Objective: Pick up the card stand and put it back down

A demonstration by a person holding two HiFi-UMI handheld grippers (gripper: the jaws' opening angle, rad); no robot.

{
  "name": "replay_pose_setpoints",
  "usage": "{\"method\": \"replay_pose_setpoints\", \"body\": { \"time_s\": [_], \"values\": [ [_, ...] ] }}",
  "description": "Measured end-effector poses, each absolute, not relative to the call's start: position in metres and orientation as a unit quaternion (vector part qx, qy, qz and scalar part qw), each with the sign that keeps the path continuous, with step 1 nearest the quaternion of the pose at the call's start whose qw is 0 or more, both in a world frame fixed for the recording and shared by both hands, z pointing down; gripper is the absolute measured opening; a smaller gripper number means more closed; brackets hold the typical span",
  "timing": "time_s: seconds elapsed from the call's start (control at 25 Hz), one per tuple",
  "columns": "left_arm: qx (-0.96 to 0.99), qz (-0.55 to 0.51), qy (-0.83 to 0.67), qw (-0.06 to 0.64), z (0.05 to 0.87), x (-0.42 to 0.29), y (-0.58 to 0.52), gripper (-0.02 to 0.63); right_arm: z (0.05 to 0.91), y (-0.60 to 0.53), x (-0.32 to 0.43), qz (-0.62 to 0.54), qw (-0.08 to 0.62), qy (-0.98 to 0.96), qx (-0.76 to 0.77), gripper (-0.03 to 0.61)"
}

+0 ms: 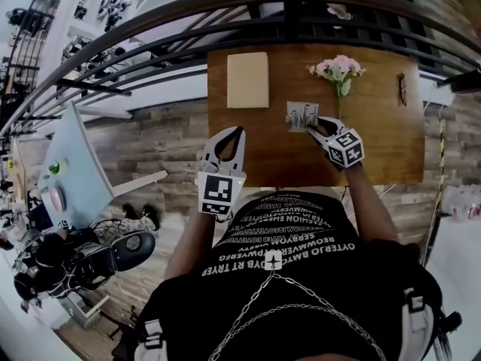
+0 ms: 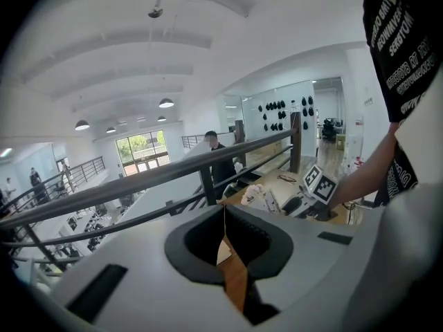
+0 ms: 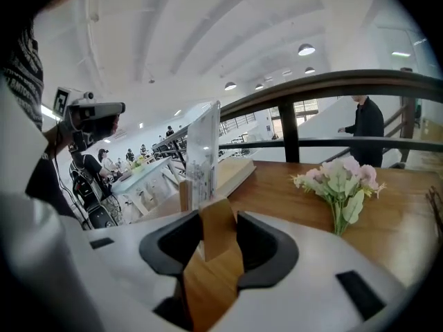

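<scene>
One wooden table (image 1: 376,156) bears four things, one of each, and two grippers work over it. At the table's near left corner hangs the left gripper (image 1: 239,130), its jaws drawn together on nothing, tips meeting. Toward the table's far left lies a single pale book (image 1: 248,80), flat and closed. About the middle of the table stands the one card stand (image 1: 302,116), a clear upright sheet set in a wooden base. The right gripper (image 1: 316,125) comes at it from the table's near side, and the end of that base sits straight between its jaws, both pads clamped against the wood. I cannot tell whether the base touches the table top. Toward the table's far right lies one bunch of pink flowers (image 1: 338,69), and close to the table's right edge one pair of glasses (image 1: 402,89).
</scene>
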State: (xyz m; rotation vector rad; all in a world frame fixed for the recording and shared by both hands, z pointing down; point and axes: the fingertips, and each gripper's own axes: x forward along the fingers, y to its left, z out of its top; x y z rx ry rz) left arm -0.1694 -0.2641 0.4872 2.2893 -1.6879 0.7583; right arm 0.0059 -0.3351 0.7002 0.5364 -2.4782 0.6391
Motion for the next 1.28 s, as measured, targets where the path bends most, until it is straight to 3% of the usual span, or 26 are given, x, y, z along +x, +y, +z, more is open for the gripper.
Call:
{"method": "replay_pose_setpoints", "body": {
  "time_s": [0.48, 1.28],
  "values": [
    [0.762, 0.267, -0.58, 0.11, 0.493, -0.18, -0.25, 0.029, 0.768, -0.327, 0.006, 0.239, 0.313, -0.899, 0.193, 0.172],
    [0.768, 0.258, -0.577, 0.102, 0.484, -0.166, -0.227, 0.029, 0.801, -0.309, 0.022, 0.164, 0.372, -0.891, 0.204, 0.178]
  ]
}}
